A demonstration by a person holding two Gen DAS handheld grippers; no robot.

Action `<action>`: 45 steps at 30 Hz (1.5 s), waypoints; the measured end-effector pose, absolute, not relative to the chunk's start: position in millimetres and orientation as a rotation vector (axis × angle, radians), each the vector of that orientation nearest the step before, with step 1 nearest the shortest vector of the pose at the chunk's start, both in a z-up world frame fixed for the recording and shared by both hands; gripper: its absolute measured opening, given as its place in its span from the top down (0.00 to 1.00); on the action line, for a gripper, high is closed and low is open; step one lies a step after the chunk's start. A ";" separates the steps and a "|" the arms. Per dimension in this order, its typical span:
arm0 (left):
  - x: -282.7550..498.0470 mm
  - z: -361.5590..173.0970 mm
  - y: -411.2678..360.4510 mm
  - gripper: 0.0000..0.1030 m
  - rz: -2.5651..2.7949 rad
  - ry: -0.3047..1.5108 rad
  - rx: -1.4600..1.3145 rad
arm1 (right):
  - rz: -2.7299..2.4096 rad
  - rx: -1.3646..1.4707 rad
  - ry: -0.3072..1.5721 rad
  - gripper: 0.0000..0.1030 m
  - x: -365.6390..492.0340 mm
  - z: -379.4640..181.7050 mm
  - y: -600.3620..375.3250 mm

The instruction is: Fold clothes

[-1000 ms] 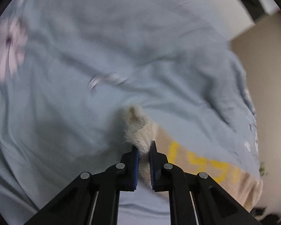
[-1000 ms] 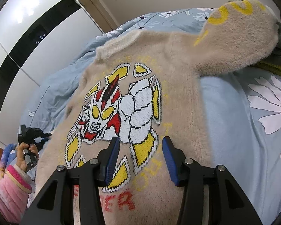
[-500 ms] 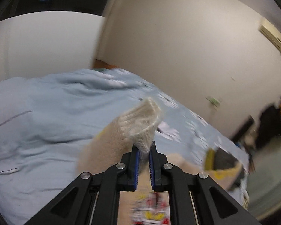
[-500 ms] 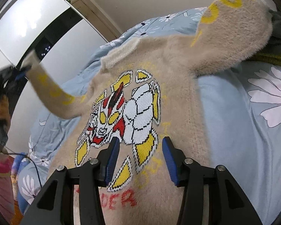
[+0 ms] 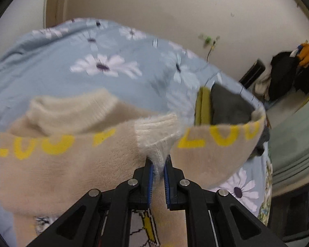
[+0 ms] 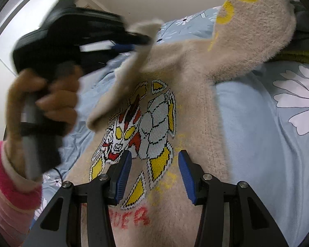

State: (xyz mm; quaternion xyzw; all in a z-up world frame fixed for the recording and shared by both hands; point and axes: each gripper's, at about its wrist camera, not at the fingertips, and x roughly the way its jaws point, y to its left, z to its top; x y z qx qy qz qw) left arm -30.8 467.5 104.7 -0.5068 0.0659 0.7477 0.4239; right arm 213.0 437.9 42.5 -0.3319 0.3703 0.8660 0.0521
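A beige fuzzy sweater [image 6: 191, 94] with a robot picture and yellow letters lies face up on the blue flowered bed cover [image 6: 257, 123]. My left gripper [image 5: 159, 164] is shut on the white ribbed cuff of the left sleeve [image 5: 156, 131] and holds it above the sweater's chest. In the right wrist view the left gripper [image 6: 142, 39] shows with the sleeve [image 6: 121, 86] hanging from it. My right gripper [image 6: 154, 164] is open and empty, low over the sweater's lower front. The other sleeve [image 6: 251, 37] lies stretched to the far right.
A dark grey and olive folded pile [image 5: 222, 107] lies on the bed under the far sleeve end. A beige wall [image 5: 175, 6] stands behind the bed. Dark bags and clothes [image 5: 286, 72] sit on the floor at right. A white wardrobe [image 6: 16, 30] stands at left.
My left gripper has lifted the sleeve cuff off the bed and carried it up and over across the sweater's chest. My right gripper has stayed open in place.
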 end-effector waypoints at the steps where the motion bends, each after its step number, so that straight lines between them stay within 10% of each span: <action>1: -32.0 95.7 471.5 0.90 1.859 0.175 -1.300 | 2.634 -1.009 1.129 0.53 212.9 42.5 438.2; 5: -35.1 79.8 467.3 0.85 1.775 0.148 -1.405 | 2.633 -1.012 1.128 0.53 212.6 42.9 437.8; 9: -34.8 80.4 449.8 0.50 1.683 0.075 -1.462 | 2.627 -1.019 1.120 0.53 210.9 44.0 436.2; 13: -32.4 109.8 407.5 0.44 1.741 0.062 -1.350 | 2.607 -0.996 1.131 0.53 215.3 47.7 441.9; 39: -99.0 71.2 209.3 0.41 2.116 -0.374 -1.343 | 2.509 -1.149 0.980 0.53 93.0 57.8 519.6; 45: -91.5 81.4 217.2 0.41 2.057 -0.385 -1.263 | 2.515 -1.136 0.922 0.90 75.6 67.6 515.9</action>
